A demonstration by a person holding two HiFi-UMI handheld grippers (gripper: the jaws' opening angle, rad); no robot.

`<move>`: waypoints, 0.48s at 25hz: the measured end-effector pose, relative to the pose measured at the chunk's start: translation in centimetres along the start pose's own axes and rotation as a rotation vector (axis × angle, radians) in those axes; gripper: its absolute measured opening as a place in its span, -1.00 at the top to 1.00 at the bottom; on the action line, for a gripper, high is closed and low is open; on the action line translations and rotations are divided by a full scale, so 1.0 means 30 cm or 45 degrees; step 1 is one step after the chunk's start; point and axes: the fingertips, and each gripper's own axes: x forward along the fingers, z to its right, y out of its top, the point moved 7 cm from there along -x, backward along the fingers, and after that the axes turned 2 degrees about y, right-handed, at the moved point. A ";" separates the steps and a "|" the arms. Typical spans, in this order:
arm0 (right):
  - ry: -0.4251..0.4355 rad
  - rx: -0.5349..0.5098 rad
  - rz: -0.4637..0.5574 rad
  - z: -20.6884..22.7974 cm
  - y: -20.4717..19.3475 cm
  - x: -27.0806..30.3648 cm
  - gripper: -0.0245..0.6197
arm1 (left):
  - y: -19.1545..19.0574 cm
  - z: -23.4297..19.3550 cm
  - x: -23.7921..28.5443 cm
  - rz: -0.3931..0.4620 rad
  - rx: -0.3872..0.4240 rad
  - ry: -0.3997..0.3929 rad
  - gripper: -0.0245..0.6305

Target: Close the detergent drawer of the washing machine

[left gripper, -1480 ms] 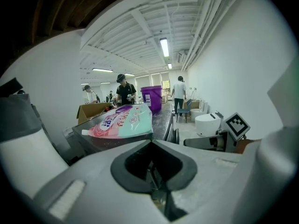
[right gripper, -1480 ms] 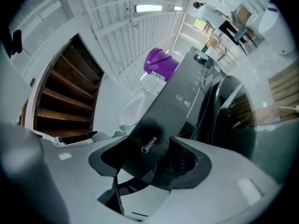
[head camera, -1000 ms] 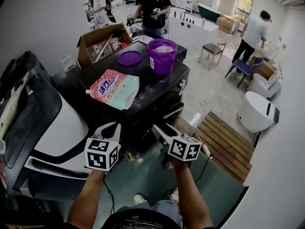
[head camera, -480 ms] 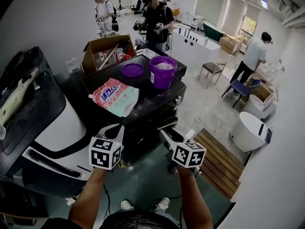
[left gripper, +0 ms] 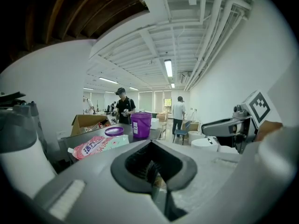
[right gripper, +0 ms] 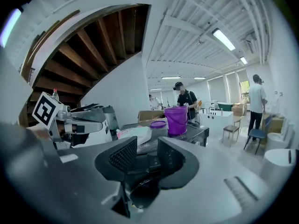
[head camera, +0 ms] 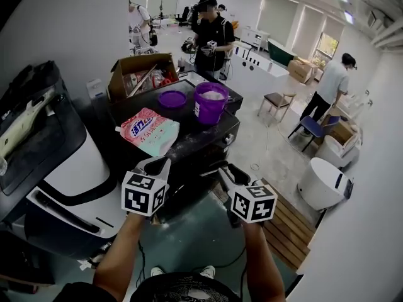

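Observation:
The black washing machine (head camera: 189, 145) stands ahead of me, with a pink detergent bag (head camera: 149, 131) and a purple bucket (head camera: 210, 104) on its top. A pale-edged part (head camera: 214, 165) juts from its upper front; I cannot tell if it is the drawer. My left gripper (head camera: 157, 163) hovers before the machine's front left, jaws together and empty (left gripper: 152, 164). My right gripper (head camera: 225, 168) hangs level with it at the front right, its pads (right gripper: 122, 156) a little apart with nothing between them (right gripper: 147, 155).
A white washing machine (head camera: 75, 175) with a dark lid sits at my left. A cardboard box (head camera: 140, 74) and a purple lid (head camera: 172, 98) are behind the bag. A wooden pallet (head camera: 286, 222) lies on the floor at right. People stand farther back.
Both grippers have edged a little up and right towards the black machine's front. The head view has lifted, showing more of the room. Neither gripper took hold of anything.

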 end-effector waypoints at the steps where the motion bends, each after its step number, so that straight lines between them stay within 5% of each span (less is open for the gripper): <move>1: -0.011 -0.018 0.008 0.002 0.013 -0.012 0.44 | 0.009 0.010 0.002 0.005 0.009 -0.007 0.92; 12: -0.083 -0.041 0.082 0.032 0.047 -0.079 0.85 | 0.031 0.054 0.008 0.013 0.060 -0.014 0.92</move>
